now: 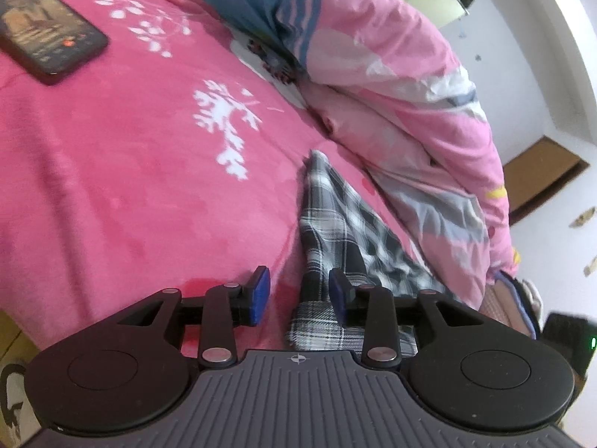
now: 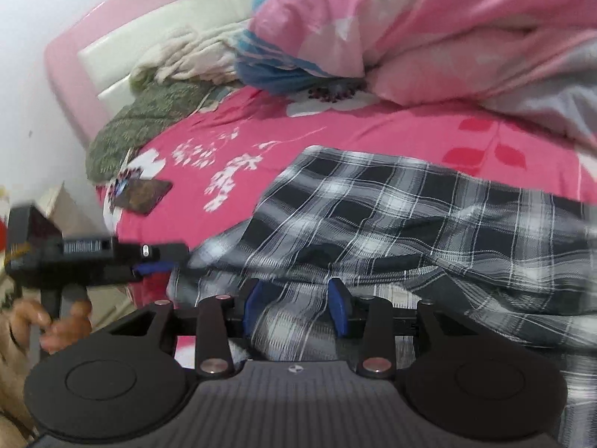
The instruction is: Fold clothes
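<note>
**Inspector:** The plaid garment [image 2: 391, 216] lies crumpled on the pink floral bedsheet [image 1: 112, 186], beside the heaped pink duvet [image 1: 410, 93]. It looks light, soft and limp, so it should sag and bunch wherever unsupported.

**Clerk:** And the tongs?

**Inspector:** The left gripper [image 1: 298, 295] has a narrow strip of the plaid between its blue pads; the jaws are opening and the left pad stands clear of the cloth. The right gripper [image 2: 294, 306] straddles a bunched fold, but whether it pinches I cannot tell.

**Clerk:** Best hold?

**Inspector:** In my judgement, a hem or corner, with both hands well apart. A phone [image 1: 41, 33] lies on the sheet further off
</note>
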A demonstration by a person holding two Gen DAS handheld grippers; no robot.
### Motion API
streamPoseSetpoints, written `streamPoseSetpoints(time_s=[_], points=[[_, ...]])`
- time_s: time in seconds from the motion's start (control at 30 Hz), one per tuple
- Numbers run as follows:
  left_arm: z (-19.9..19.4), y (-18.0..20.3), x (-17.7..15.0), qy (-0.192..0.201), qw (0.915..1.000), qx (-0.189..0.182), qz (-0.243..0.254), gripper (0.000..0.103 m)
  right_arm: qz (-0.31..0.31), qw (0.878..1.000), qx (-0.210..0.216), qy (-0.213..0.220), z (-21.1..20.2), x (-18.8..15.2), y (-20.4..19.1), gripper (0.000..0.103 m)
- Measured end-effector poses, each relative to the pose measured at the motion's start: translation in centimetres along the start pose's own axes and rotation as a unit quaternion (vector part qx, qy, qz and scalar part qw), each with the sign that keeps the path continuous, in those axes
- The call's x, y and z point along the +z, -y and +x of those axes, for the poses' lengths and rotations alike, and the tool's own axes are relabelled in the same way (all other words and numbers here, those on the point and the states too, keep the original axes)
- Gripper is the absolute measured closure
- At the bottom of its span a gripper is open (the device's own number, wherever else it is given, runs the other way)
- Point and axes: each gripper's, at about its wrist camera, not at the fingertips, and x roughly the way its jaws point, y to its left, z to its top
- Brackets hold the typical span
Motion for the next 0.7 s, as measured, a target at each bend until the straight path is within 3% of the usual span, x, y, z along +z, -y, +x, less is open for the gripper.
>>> streamPoseSetpoints(time_s=[0.3,0.43,0.7], points=[[-0.7,1.3,-1.2,-0.011,0.9997,0.016,0.017,0.069,-0.101,0.995,-0.015,0.012,0.4,-1.9,-2.1,0.061],[-0.6,1.7,-1.7,-0.014,0.9992,0.022,0.031,0.069,-0.105,0.994,-0.007,0.021,0.8,-1.9,-2.1,0.061],[0.3,1.5,-1.4,-0.011,0.9997,0.019,0.012,0.073,-0.088,0.996,0.005,0.032,1.1,-2.2,-1.5,0.061]])
